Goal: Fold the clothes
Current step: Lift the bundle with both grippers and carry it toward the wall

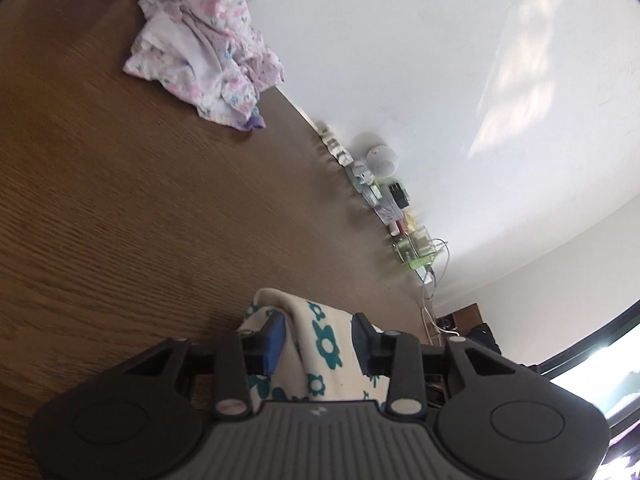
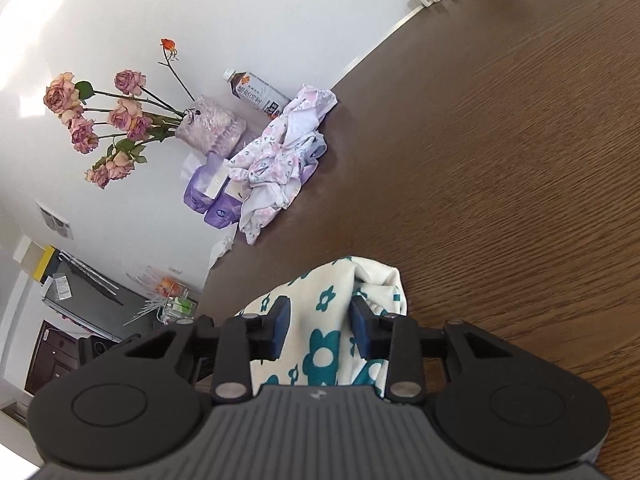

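**Cream floral cloth between both claws; pink heap ahead**

My left claw (image 1: 318,340) has the cream cloth with teal flowers (image 1: 320,344) running between its blue pads (image 1: 276,340); the pads stand apart with fabric bunched in the gap, so whether they pinch it or merely straddle it I cannot tell; my right claw (image 2: 318,330) shows the same: cloth rising between spread pads, grip unclear. In both views the cloth humps up just ahead of the fingertips and drops below the claw, gathered rather than flat; no finished fold shows on it.

Ahead and to the left of my left claw, well apart, a pink floral heap of clothes (image 1: 204,60) lies crumpled on the brown counter (image 1: 120,220); from my right claw it sits ahead-left, beside a bottle (image 2: 256,94) and a vase of roses (image 2: 208,128).

Judgement: no neat folded stack in view; the heap remains unfolded; the cream piece is mid-handling, fitting either a lift to spread or a fold being carried over.
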Available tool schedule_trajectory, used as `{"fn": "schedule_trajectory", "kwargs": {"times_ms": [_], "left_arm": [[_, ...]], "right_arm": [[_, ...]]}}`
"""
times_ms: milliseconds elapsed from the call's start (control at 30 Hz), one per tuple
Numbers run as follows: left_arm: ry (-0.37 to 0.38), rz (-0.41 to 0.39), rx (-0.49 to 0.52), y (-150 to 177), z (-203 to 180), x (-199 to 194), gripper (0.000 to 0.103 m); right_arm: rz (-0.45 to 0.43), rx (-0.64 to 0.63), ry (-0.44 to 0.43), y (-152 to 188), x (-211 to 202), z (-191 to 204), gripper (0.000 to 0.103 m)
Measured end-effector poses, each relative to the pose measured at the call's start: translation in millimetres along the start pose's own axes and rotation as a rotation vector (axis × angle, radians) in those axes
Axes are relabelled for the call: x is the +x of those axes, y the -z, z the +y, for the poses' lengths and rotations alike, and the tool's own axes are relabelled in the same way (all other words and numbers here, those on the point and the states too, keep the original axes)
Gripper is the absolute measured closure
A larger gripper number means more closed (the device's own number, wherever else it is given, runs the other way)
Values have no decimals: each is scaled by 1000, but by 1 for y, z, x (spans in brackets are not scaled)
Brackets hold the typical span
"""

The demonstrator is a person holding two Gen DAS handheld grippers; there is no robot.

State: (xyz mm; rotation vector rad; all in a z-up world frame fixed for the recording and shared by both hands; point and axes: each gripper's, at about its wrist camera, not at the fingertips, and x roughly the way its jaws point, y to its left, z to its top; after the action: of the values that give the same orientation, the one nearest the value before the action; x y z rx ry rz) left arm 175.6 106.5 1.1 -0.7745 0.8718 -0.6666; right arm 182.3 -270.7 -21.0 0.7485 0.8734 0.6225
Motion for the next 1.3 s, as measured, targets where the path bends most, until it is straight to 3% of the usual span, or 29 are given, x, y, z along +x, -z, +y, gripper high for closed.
{"fn": "schedule_trajectory", "kwargs": {"times_ms": [167, 367, 600, 667, 733, 833, 967, 1300], "left_arm": [[-3, 22, 24, 3, -5, 13, 71], [-11, -37, 46, 12, -8, -24, 71], [-63, 8, 106, 33, -16, -6, 72], [-73, -11, 111, 33, -17, -17, 63], [-101, -37, 127, 34, -19, -30, 42], [-141, -67, 121, 35, -17, -43, 32], [-126, -21, 41, 33, -6, -36, 28], [-59, 70, -7, 29, 4, -5, 26]], "right_arm": [[19, -37, 21, 5, 11, 9, 69], [-17, -81, 31, 12, -17, 15, 69], [11, -98, 70, 25, -7, 17, 71], [6, -84, 65, 25, -13, 13, 66], [0, -69, 60, 26, -18, 10, 44], [-8, -47, 52, 26, -25, 4, 30], [-18, -18, 42, 26, -35, -3, 30], [27, 7, 17, 24, -15, -8, 29]]}}
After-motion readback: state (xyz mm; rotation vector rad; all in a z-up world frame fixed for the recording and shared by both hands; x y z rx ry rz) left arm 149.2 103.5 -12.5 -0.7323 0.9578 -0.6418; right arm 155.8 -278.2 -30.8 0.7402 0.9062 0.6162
